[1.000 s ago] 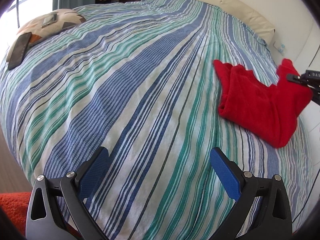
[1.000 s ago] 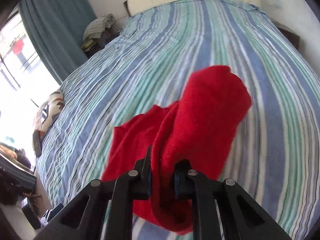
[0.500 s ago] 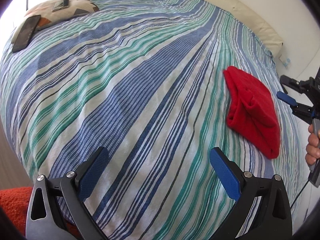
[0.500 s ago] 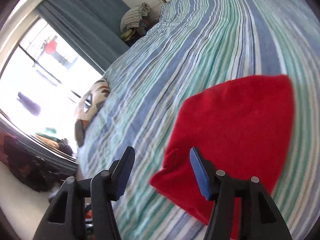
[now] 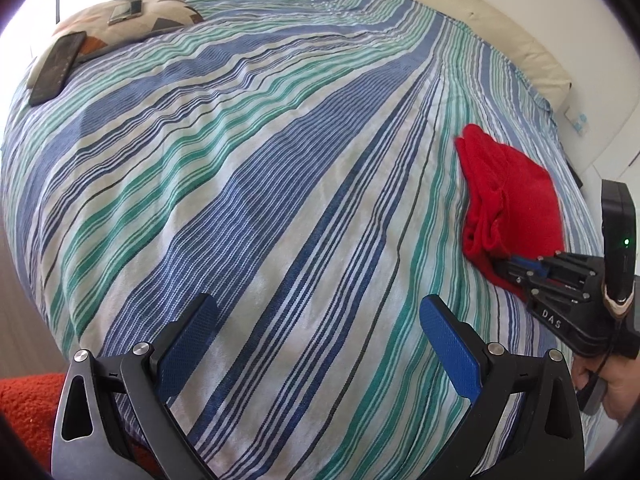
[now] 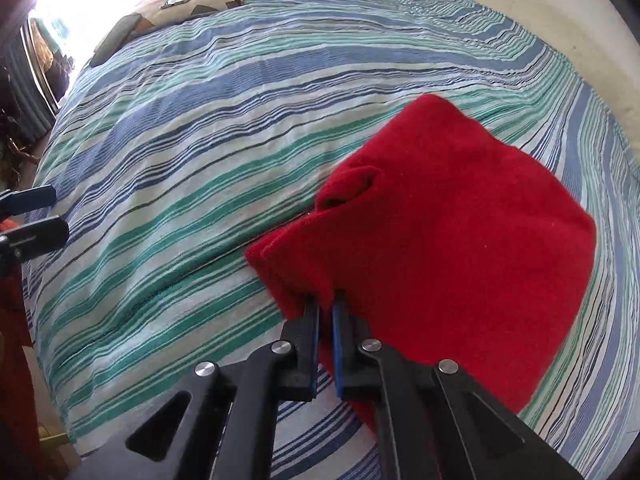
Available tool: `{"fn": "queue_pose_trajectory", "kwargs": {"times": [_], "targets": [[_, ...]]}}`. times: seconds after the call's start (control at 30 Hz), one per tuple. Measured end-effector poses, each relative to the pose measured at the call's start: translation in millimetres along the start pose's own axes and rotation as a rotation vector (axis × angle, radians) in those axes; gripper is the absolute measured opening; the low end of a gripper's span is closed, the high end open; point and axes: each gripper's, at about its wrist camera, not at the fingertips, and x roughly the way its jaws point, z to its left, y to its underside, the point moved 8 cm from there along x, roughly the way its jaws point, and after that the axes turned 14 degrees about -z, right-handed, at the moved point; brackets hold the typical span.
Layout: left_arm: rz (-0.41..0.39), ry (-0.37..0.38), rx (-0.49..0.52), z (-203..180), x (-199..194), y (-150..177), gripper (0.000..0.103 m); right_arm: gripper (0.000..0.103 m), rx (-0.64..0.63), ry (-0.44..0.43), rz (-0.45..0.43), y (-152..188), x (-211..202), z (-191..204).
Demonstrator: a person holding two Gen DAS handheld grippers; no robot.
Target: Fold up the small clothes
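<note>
Now the right gripper (image 6: 326, 308) has just closed its jaws on the near edge of the red garment (image 6: 452, 216), cloth pinched between the pads, as the right wrist view shows. The garment lies folded into a compact bundle on the striped bedspread (image 6: 200, 140), towards the bed's right side, below the cream headboard (image 5: 480, 28). Half a second earlier these jaws stood apart over the near corner with nothing between them; a second earlier they held the cloth lifted clear of the bed. The release and renewed grip suggest that one fold is laid and another is being prepared. The left gripper (image 5: 316, 324) hangs over bare bedspread well apart from the garment, jaws wide and empty, as in both earlier frames. In the left wrist view the right gripper (image 5: 516, 266) meets the bundle's lower end, where before it hovered just beside it. A patterned cushion (image 5: 132, 20) bearing a phone (image 5: 56, 66) rests at the far left corner.
</note>
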Motion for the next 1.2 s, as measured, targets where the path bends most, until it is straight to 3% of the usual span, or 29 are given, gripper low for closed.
{"fn": "queue_pose_trajectory", "kwargs": {"times": [0.03, 0.1, 0.13, 0.17, 0.2, 0.27, 0.33, 0.4, 0.47, 0.6, 0.67, 0.83, 0.97, 1.2], "targets": [[0.001, 0.000, -0.001, 0.2, 0.3, 0.0, 0.101, 0.006, 0.019, -0.016, -0.001, 0.5, 2.9, 2.3], [0.002, 0.002, 0.003, -1.4, 0.5, 0.5, 0.101, 0.019, 0.074, -0.046, -0.017, -1.8, -5.0, -2.6], [0.002, 0.006, 0.006, -3.0, -0.1, 1.0, 0.101, 0.028, 0.104, -0.073, -0.032, -3.9, -12.2, -5.0], [0.001, 0.011, 0.009, -4.3, -0.7, 1.0, 0.101, 0.048, 0.129, -0.105, -0.047, -6.9, -21.9, -5.7], [-0.001, 0.014, 0.013, -5.6, -1.7, 0.8, 0.101, 0.053, 0.151, -0.138, -0.080, -11.2, -36.2, -6.0], [-0.008, 0.015, 0.016, -5.6, -3.7, -0.3, 0.101, 0.052, 0.209, -0.193, -0.163, -16.2, -69.3, -13.5], [-0.009, 0.016, 0.007, -3.8, -4.6, -0.7, 0.101, 0.052, 0.307, -0.173, -0.218, -13.4, -96.1, -35.0], [-0.006, 0.017, -0.001, -2.6, -4.4, -0.4, 0.101, 0.043, 0.388, -0.118, -0.226, 0.8, -109.4, -60.5], [-0.004, 0.015, 0.003, -3.5, -4.1, 0.2, 0.101, 0.031, 0.399, -0.040, -0.172, 22.1, -105.6, -77.8], [-0.005, 0.005, 0.040, -8.6, -3.9, 5.3, 0.101, 0.029, 0.472, 0.001, -0.029, 69.7, -69.6, -84.2], [-0.004, -0.002, 0.065, -11.0, -3.2, 8.4, 0.101, 0.029, 0.446, 0.037, 0.010, 88.7, -58.3, -76.0], [-0.012, -0.007, 0.107, -13.1, -4.9, 10.7, 0.101, 0.031, 0.548, 0.078, -0.093, 99.6, -98.0, -71.7], [-0.014, 0.010, 0.106, -16.4, -5.4, 9.9, 0.101, 0.052, 0.556, 0.141, -0.150, 124.2, -138.5, -58.6], [-0.014, 0.025, 0.141, -25.3, -6.1, 13.3, 0.101, 0.053, 0.724, 0.271, -0.198, 192.3, -187.1, -47.1]]}}
